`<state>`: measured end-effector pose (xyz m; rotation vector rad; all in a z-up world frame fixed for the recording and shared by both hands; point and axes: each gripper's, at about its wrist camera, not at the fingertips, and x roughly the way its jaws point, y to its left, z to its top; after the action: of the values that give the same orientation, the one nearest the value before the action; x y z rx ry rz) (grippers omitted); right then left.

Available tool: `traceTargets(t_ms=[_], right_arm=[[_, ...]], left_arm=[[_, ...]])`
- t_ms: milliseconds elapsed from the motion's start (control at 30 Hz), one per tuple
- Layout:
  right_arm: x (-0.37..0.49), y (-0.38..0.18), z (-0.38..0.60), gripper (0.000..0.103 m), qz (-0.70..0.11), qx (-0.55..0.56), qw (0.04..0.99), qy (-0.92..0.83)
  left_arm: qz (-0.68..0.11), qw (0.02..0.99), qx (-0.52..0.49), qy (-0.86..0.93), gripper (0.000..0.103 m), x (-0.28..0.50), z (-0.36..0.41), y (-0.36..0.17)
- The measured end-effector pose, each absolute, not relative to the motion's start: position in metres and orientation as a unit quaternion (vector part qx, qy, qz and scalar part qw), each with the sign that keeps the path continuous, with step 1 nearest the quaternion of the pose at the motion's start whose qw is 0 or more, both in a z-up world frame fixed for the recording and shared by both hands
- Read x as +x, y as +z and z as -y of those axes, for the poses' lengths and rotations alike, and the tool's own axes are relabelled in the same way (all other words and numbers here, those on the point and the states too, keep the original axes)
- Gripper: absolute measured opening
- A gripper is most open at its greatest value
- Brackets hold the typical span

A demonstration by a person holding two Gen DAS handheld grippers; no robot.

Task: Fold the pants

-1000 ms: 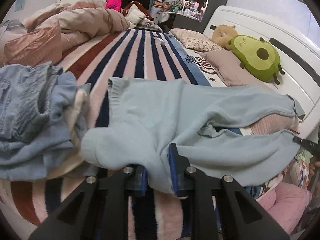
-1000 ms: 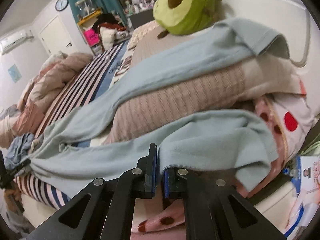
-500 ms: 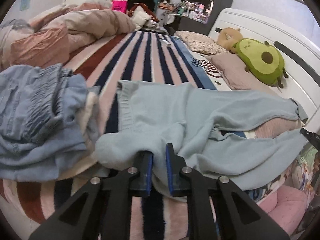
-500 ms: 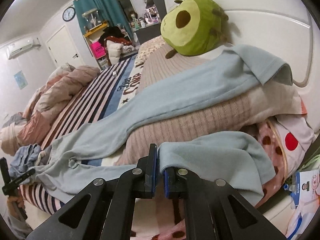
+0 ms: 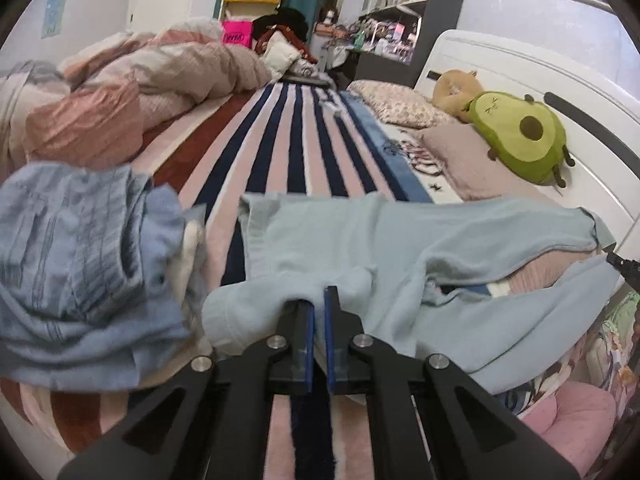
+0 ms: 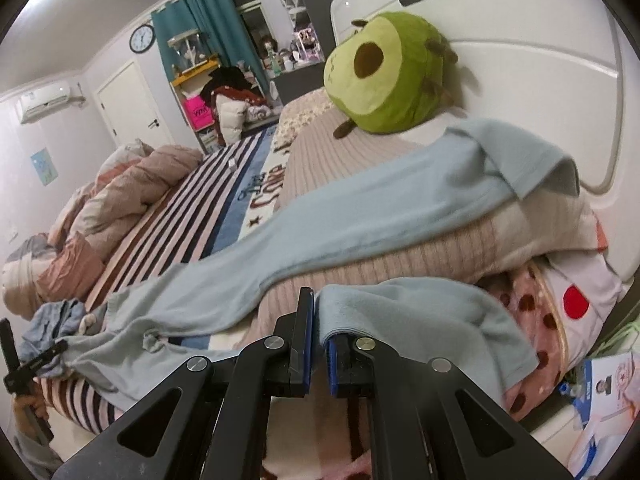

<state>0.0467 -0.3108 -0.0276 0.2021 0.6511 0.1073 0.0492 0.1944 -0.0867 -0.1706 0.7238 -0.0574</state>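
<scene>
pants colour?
Plain light blue pants, no pattern; clearest in the left wrist view, spread across the striped bedspread.

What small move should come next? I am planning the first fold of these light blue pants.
Probably lift both ends together and carry the near leg over onto the far one. The left gripper is shut on the waist end of the light blue pants, the right gripper on the near leg's cuff, while the far leg lies draped over the beige pillow.
</scene>
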Motion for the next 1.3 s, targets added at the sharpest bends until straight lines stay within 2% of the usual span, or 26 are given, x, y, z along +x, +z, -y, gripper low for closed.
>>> traceTargets(t_ms=[433, 667, 1067, 1133, 1167, 1233, 1267, 1300], right_arm=[[0.097, 0.01, 0.299, 0.0, -0.293, 0.061, 0.953, 0.045], [0.154, 0.01, 0.292, 0.0, -0.308, 0.002, 0.951, -0.002], [0.222, -0.039, 0.287, 0.001, -0.387, -0.062, 0.919, -0.031], [0.224, -0.045, 0.287, 0.004, -0.4, -0.066, 0.914, -0.029], [0.224, -0.046, 0.287, 0.012, -0.404, -0.064, 0.912, -0.024], [0.219, -0.044, 0.286, 0.026, -0.409, -0.058, 0.91, -0.015], [0.213, -0.04, 0.286, 0.034, -0.412, -0.054, 0.91, -0.008], [0.208, -0.037, 0.285, 0.038, -0.414, -0.051, 0.909, -0.001]], left_arm=[[-0.31, 0.949, -0.049, -0.02, 0.002, 0.123, -0.183, -0.05], [-0.335, 0.941, -0.045, 0.03, 0.002, 0.186, -0.195, -0.081], [-0.409, 0.91, -0.038, 0.06, 0.003, 0.25, -0.198, -0.15], [-0.414, 0.907, -0.032, 0.062, 0.011, 0.249, -0.196, -0.151], [-0.413, 0.908, -0.025, 0.067, 0.017, 0.246, -0.197, -0.148], [-0.395, 0.916, -0.028, 0.071, 0.063, 0.233, -0.2, -0.137], [-0.385, 0.92, -0.032, 0.068, 0.069, 0.228, -0.201, -0.132], [-0.374, 0.925, -0.038, 0.062, 0.07, 0.216, -0.203, -0.122]])
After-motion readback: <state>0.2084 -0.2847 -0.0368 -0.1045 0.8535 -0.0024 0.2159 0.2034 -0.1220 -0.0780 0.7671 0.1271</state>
